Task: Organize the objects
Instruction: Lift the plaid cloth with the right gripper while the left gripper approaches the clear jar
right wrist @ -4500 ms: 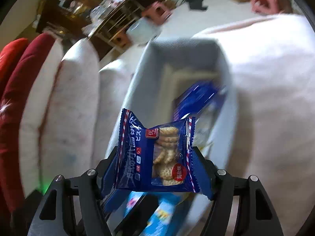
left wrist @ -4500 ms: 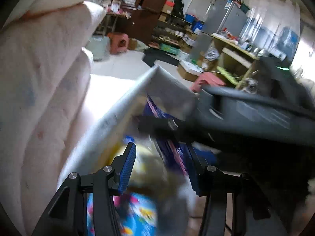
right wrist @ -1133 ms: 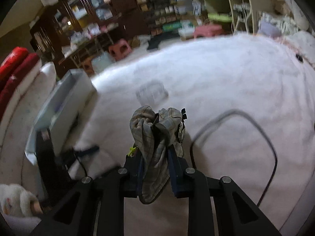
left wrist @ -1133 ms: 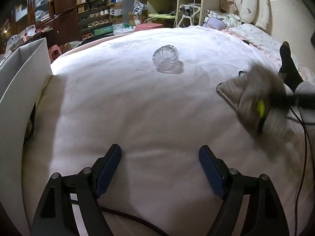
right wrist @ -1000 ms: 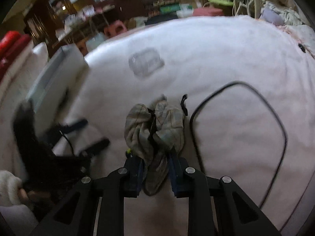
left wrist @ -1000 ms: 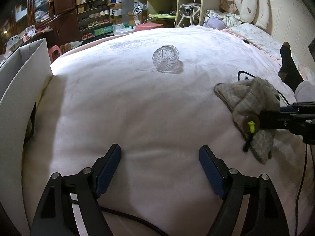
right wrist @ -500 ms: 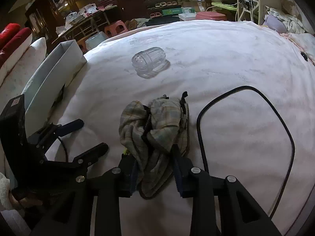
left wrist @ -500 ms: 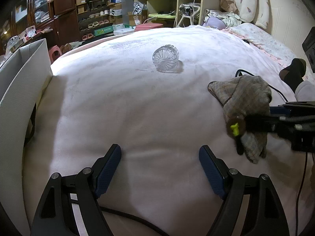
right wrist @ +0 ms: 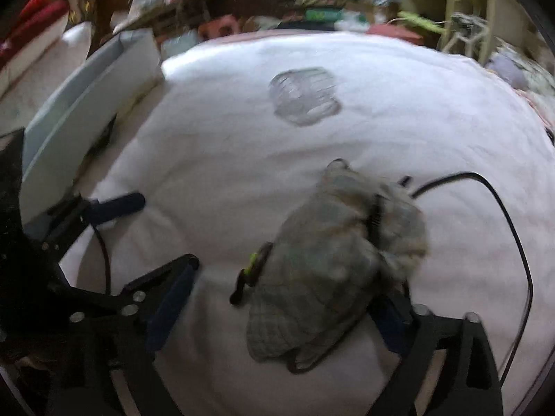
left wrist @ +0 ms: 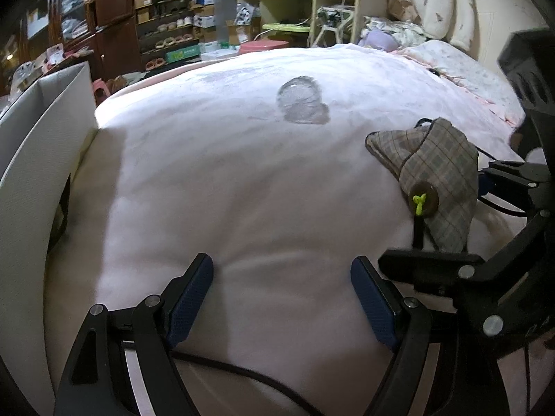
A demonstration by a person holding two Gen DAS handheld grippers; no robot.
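Right tool (right wrist: 281, 305) jaws opening, wide apart now; the crumpled grey-beige plaid cloth pouch (right wrist: 333, 260) lies between them on the pale pink bed cover (right wrist: 225, 159), pads not pressing it as far as the blurred right wrist view shows. From the left wrist view the same pouch (left wrist: 433, 173) sits on the cover at the right, with a round brown button and a lime-green tag (left wrist: 419, 204) on its near face and a black strap hanging just below. The right tool (left wrist: 451, 222) comes in from the right edge there, one finger below the pouch, the other behind it. Left tool (left wrist: 282, 298) empty, blue-padded fingers (left wrist: 189, 298) well apart, hovering over bare cover; nothing between them. In the right wrist view it (right wrist: 156, 235) shows at the left, also spread. A clear ribbed glass jar (left wrist: 301, 104) lies on its side farther up the bed, well apart from the pouch; same jar (right wrist: 303, 95) is blurred in the right wrist view. A grey-white fabric storage box (left wrist: 38, 138) stands at the bed's left edge, just beside the cover; contents not visible. A thin black cable (right wrist: 506, 228) loops over the cover to the right of the pouch, one end near the pouch's top edge. Another black cable (left wrist: 242, 374) runs under the left tool.
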